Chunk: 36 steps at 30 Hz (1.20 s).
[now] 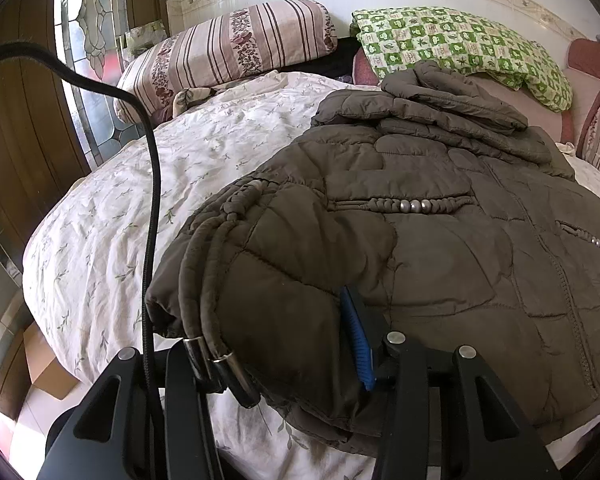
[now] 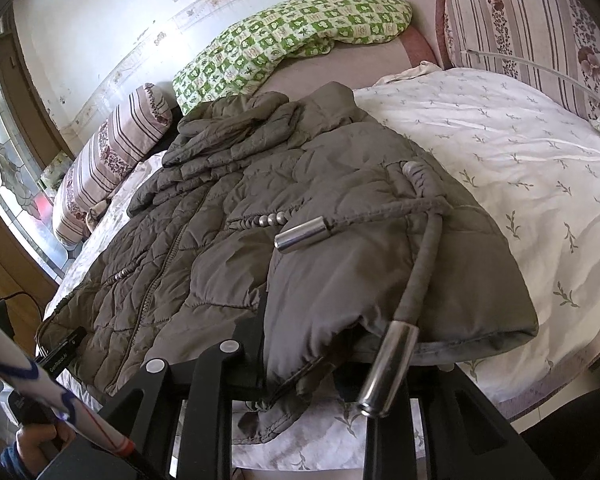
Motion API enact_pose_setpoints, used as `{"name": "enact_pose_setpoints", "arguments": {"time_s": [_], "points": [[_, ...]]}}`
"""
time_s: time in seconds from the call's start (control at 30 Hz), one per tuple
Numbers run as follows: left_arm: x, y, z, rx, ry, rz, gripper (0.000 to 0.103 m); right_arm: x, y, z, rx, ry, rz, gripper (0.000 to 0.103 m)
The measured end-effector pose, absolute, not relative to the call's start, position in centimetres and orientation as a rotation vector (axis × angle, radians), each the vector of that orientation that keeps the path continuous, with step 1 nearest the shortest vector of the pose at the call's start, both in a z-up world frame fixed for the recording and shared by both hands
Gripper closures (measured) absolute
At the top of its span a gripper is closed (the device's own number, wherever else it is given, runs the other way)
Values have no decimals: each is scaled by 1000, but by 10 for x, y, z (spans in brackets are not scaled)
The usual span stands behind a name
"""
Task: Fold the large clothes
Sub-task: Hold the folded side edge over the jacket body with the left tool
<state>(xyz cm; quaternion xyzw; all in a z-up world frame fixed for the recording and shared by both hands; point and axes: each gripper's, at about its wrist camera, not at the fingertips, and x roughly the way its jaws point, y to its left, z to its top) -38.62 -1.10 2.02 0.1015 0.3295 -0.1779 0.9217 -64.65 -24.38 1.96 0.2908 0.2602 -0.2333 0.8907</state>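
From the left wrist, the brown quilted padded jacket (image 1: pixel 440 216) lies spread on the bed with the white leaf-print cover (image 1: pixel 112 216), a striped pillow (image 1: pixel 228 48) behind it. The left claw (image 1: pixel 284 364) stands partly open around the jacket's near hem, pads not clearly pressing

From the right wrist, the right claw (image 2: pixel 300 356) is narrowly parted astride the hem corner, a metal-tipped drawcord (image 2: pixel 388 368) draped across it

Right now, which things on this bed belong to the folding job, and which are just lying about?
Job:
- brown quilted padded jacket, lying zipped-side up
- its cords with metal end caps
- white leaf-print bed cover, the folding surface

Lying about:
- green checked pillow
- striped floral bolster pillow
- black cable
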Motion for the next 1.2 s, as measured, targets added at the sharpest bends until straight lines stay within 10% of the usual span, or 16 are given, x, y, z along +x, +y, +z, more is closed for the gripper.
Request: {"name": "enact_pose_setpoints", "arguments": {"time_s": [1.2], "points": [[-400,-7,32,212,633,-391,74,-658,-232,32,556,472,-447,86]]}}
